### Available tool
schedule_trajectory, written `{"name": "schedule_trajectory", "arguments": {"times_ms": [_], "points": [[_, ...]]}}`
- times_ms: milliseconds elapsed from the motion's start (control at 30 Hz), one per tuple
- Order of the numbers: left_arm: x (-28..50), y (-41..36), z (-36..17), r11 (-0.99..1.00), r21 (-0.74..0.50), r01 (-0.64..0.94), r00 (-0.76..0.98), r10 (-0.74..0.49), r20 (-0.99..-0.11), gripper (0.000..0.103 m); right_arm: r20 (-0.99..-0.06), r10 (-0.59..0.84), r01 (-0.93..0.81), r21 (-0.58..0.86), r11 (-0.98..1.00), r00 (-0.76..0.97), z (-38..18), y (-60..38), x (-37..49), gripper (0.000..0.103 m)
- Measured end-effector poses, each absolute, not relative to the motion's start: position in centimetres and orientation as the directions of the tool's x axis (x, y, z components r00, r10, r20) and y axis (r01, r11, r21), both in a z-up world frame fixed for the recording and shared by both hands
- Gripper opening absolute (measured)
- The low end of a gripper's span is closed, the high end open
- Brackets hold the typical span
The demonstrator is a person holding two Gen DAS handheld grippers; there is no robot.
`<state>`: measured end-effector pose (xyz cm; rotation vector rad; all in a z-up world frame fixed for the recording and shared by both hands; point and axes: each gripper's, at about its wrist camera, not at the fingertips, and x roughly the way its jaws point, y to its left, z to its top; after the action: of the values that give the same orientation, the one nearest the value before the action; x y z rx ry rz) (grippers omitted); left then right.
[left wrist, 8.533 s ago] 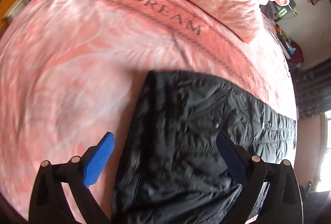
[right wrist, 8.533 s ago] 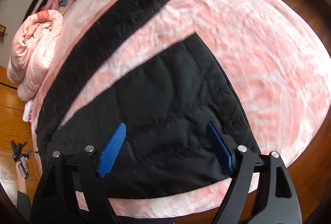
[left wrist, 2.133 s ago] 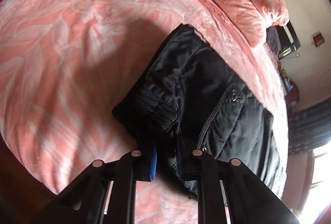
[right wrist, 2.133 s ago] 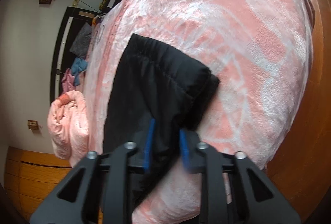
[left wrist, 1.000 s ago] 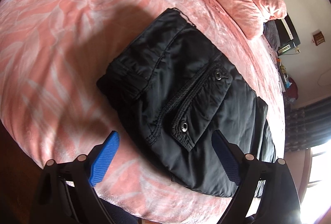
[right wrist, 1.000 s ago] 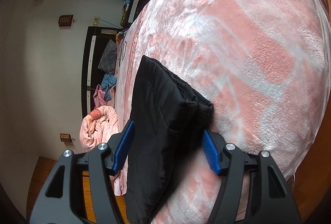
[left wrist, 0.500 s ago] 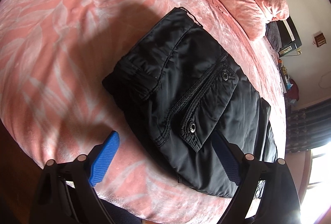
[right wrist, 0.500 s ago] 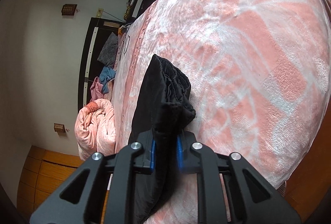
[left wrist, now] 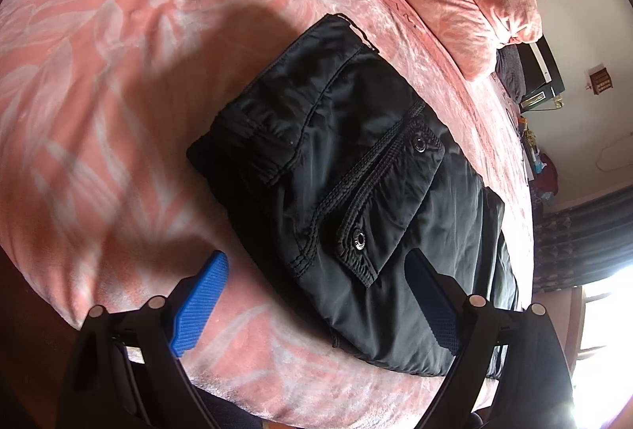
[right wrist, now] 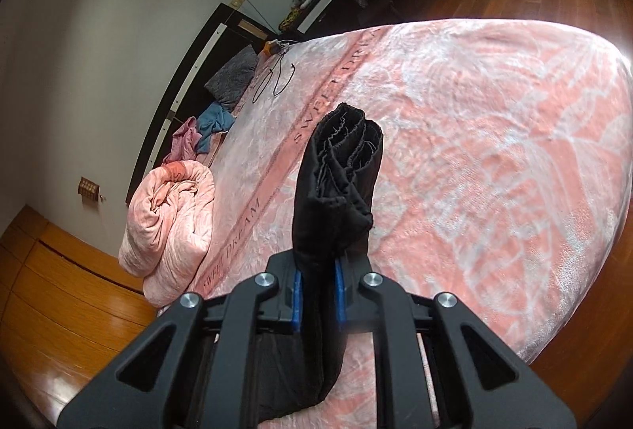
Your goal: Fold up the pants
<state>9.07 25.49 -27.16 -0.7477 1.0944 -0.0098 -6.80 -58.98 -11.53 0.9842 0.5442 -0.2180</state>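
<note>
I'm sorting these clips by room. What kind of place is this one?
Almost certainly a home bedroom: the black pants lie on a bed with a pink blanket, a rolled quilt sits near the dark headboard, and loose clothes are piled there.

Left wrist view: lower right corner of the folded pants [left wrist: 348,167] hidden behind the right finger of the left gripper [left wrist: 316,304]; window area at right blown out. Right wrist view: lower part of the pants [right wrist: 336,199] hidden behind the right gripper [right wrist: 318,294] frame. Items on the dark shelf [right wrist: 308,7] too small to identify. Bed [right wrist: 494,136] cut off by the frame at bottom.
</note>
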Motion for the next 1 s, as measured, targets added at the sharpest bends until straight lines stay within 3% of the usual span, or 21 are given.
{"name": "schedule_trajectory", "arguments": {"times_ms": [333, 1000], "points": [[8.4, 25.9, -27.3, 0.748, -0.576, -0.329, 0.498, -0.38, -0.779, 0.091, -0.543, 0.033, 0.387, 0.639, 0.665, 0.839, -6.8, -54.6, -5.5, 0.011], [7.6, 26.3, -27.3, 0.742, -0.605, -0.291, 0.524, -0.405, -0.749, 0.091, -0.592, -0.097, 0.315, 0.277, 0.908, 0.8, -0.7, -41.5, -2.1, 0.011]]}}
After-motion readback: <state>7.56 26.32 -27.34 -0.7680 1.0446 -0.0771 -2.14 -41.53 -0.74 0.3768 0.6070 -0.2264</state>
